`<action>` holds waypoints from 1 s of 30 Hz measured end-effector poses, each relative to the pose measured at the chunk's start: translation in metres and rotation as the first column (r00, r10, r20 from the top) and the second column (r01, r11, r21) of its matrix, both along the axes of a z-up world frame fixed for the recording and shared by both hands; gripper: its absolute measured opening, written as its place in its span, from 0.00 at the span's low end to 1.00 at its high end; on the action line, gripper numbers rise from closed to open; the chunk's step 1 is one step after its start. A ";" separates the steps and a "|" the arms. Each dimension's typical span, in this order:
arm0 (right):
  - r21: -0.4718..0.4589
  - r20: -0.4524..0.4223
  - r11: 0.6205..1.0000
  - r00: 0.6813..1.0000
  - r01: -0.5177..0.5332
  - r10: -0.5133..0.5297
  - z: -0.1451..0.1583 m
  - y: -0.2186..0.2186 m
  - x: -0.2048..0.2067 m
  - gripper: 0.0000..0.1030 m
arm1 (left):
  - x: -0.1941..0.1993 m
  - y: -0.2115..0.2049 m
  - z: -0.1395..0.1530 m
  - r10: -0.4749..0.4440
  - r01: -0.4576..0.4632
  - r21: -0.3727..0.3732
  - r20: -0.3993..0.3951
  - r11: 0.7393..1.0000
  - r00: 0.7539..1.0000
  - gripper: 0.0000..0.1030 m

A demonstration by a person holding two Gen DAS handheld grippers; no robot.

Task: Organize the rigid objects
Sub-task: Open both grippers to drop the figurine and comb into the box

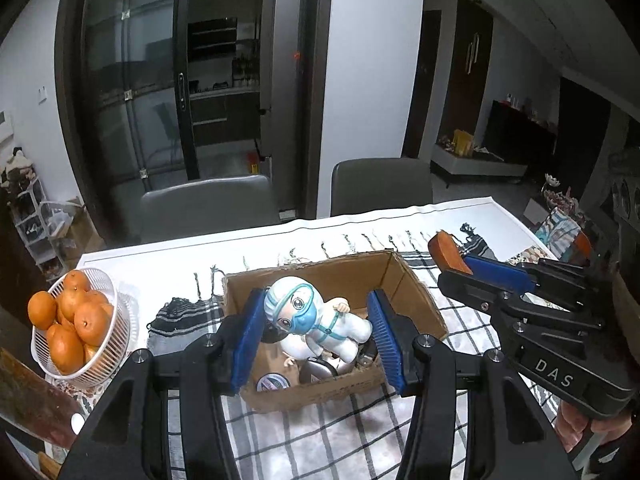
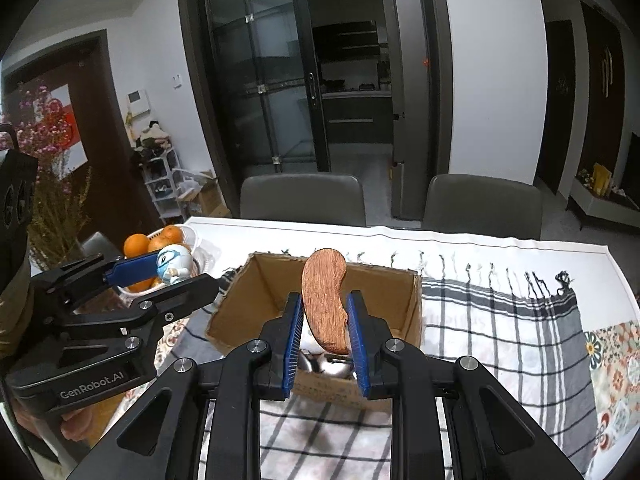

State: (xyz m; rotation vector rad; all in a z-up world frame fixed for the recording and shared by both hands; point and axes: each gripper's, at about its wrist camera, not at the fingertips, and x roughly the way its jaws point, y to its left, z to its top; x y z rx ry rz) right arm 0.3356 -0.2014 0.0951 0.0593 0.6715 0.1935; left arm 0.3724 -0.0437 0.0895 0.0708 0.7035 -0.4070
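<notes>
The left claw (image 1: 320, 336) pinched the doll figurine (image 1: 316, 320) directly above the cardboard box (image 1: 344, 268), its long axis tilted across the pads, head toward the left pad. The right claw (image 2: 325, 330) clamped the wooden piece (image 2: 325, 304) nearly upright over the same box on the counter (image 2: 500, 320), so both loads sat equally near it.

On the side of the right gripper (image 1: 452, 258) I read "DAS" in pale letters on its black body. On the left gripper (image 2: 168, 276), the black body carries "GenRobot.AI". Printing on the cardboard box (image 2: 332, 394) front is too blurred to read.
</notes>
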 end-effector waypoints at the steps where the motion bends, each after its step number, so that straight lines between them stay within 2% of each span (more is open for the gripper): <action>1: 0.000 -0.006 1.000 1.000 0.000 0.000 -0.001 0.000 0.004 0.23 | 0.003 0.001 -0.001 0.004 -0.004 0.001 -0.007 1.000 1.000 0.50; 10: 0.000 -0.093 1.000 0.996 0.007 -0.007 -0.016 0.000 0.039 0.23 | 0.043 -0.005 -0.016 0.030 -0.028 0.028 -0.093 0.999 0.995 0.50; 18: -0.027 -0.183 1.000 0.983 0.016 -0.021 -0.036 -0.001 0.072 0.23 | 0.071 -0.010 -0.045 0.042 -0.027 0.082 -0.190 0.996 0.981 0.50; 30: -0.064 -0.302 0.998 0.953 0.014 -0.033 -0.078 -0.001 0.088 0.24 | 0.073 -0.015 -0.086 0.069 -0.035 0.125 -0.285 0.992 0.956 0.52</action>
